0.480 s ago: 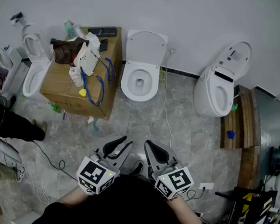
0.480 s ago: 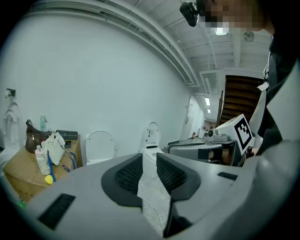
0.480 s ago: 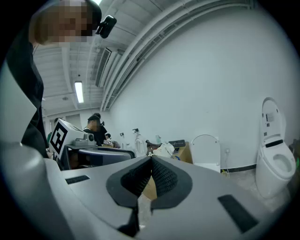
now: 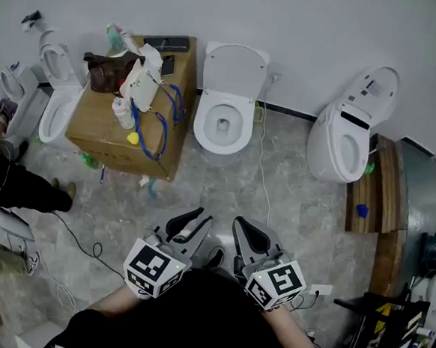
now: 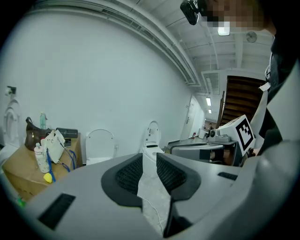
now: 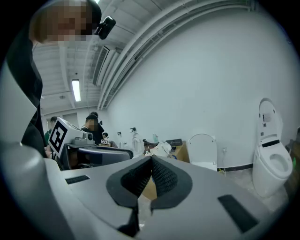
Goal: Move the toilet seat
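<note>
Jaws of your left hand-held gripper (image 4: 196,219) stand slightly apart, nothing between them; your right hand-held gripper (image 4: 241,225) is closed and empty. Both hover over grey marbled floor (image 4: 224,185). Well ahead, the white oval toilet seat (image 4: 236,71) stands raised against the wall, beside a cluttered brown cardboard box (image 4: 101,134).

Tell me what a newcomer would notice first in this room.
The white middle toilet stands out against the far wall with its lid raised, and a taller toilet stands to its right. To the left of the middle toilet is a cardboard box piled with clutter. At the bottom of the head view, the left gripper is slightly open and the right gripper is shut, and both are empty.
</note>
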The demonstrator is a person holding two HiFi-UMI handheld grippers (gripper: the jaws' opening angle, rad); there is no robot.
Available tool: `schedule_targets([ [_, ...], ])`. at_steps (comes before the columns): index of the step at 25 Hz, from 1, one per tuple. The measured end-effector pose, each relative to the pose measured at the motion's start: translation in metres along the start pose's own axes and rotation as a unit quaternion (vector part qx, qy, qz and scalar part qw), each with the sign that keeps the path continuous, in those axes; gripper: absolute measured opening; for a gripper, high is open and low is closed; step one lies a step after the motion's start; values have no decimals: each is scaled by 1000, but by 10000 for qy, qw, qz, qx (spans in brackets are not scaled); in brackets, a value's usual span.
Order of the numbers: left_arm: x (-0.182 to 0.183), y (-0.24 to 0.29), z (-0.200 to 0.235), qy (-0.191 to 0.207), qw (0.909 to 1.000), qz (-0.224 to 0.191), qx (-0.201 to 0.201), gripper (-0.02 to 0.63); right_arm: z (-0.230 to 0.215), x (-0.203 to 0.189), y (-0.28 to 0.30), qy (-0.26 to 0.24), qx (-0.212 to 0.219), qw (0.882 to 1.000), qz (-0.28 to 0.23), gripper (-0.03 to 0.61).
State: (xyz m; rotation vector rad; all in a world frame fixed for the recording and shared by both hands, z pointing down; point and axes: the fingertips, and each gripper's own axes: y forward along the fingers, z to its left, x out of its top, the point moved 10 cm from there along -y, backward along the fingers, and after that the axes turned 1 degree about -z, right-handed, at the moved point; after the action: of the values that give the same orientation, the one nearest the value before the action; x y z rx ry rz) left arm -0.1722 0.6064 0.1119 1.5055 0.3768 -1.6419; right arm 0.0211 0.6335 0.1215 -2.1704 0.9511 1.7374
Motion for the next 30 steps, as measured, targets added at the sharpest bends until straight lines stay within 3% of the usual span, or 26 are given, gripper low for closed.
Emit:
schedule_targets([
  [8,-9,25,-18,-212,9997,31,114,101,-25,-2,-20,-88,-30,10000,9,24],
  [14,-28,35,-33,-529,9982,95,275,100,-49,-18,-27,167,-72,9997,162,25],
  [24,-34,59,-5,-805,9957,309,331,101,-74,-20,1,273,-75,9988,389,25],
  [30,-10,89,38,-833,9961,198,222,101,-101,4,37,226,-281,9988,337,23],
])
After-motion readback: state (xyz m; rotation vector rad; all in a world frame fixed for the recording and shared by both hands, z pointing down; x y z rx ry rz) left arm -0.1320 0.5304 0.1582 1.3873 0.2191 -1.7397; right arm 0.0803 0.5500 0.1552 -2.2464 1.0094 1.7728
